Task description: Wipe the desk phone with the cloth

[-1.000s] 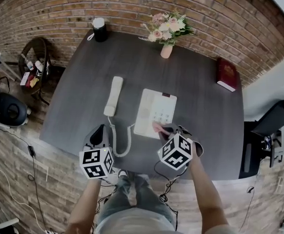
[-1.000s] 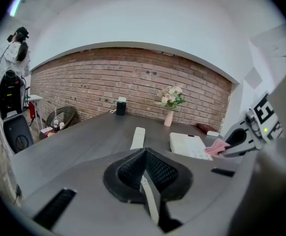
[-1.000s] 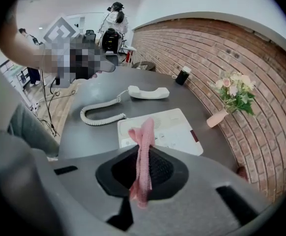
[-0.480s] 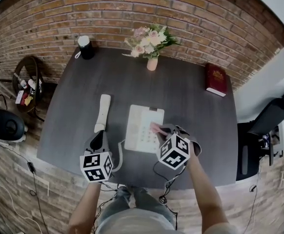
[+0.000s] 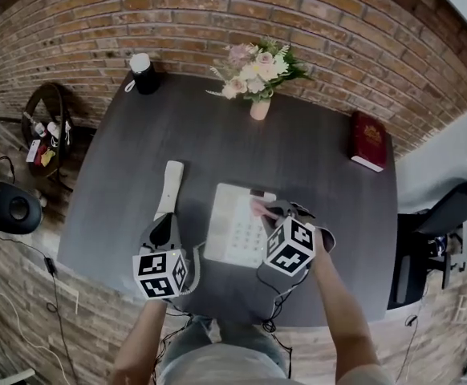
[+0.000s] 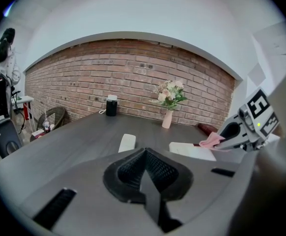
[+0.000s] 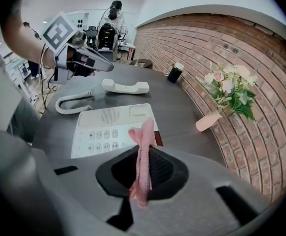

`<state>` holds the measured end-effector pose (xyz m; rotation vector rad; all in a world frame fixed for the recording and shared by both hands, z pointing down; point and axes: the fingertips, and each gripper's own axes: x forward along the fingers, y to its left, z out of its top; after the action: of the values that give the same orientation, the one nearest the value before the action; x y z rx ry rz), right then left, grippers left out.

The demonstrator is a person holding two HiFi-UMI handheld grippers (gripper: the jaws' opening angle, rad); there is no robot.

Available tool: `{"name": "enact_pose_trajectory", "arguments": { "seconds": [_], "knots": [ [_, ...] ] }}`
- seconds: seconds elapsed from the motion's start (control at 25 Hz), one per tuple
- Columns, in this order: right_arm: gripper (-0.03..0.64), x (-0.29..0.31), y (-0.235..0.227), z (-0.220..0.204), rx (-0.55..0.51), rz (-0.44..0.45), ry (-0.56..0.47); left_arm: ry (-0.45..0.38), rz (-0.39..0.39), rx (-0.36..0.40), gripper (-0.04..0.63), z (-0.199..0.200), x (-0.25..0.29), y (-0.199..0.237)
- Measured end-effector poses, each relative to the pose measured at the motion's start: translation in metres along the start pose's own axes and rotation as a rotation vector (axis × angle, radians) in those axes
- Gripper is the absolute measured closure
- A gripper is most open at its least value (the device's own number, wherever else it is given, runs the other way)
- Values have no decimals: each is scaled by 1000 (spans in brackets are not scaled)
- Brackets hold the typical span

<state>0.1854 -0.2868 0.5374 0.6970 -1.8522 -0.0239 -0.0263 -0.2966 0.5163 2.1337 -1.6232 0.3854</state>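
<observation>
The right gripper (image 7: 143, 173) has its jaws clamped on a narrow pink cloth (image 7: 143, 151), bunched into a strip whose free end reaches over the far right part of the white desk phone (image 7: 114, 128); whether it touches the phone cannot be told. The left gripper (image 6: 145, 176) has its jaws pressed together on nothing, near the phone's left side. The handset (image 7: 126, 86) lies off the base, on the dark desk (image 5: 314, 159) to the phone's left. The right gripper view shows the keypad, the speaker grille and the coiled cord (image 7: 73, 102). In the head view the left gripper hides most of that cord, and the left gripper view shows only a sliver of the base.
</observation>
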Motion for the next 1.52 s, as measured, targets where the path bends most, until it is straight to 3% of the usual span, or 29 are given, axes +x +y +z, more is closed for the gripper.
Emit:
{"name": "enact_pose_trajectory", "arguments": {
  "seconds": [0.44, 1.52],
  "knots": [
    [595, 25, -22, 10, -60, 37, -20, 22, 35, -30, 597, -4, 30, 8],
    [595, 35, 1, 2, -51, 101, 8, 43, 49, -38, 597, -17, 24, 16]
  ]
}}
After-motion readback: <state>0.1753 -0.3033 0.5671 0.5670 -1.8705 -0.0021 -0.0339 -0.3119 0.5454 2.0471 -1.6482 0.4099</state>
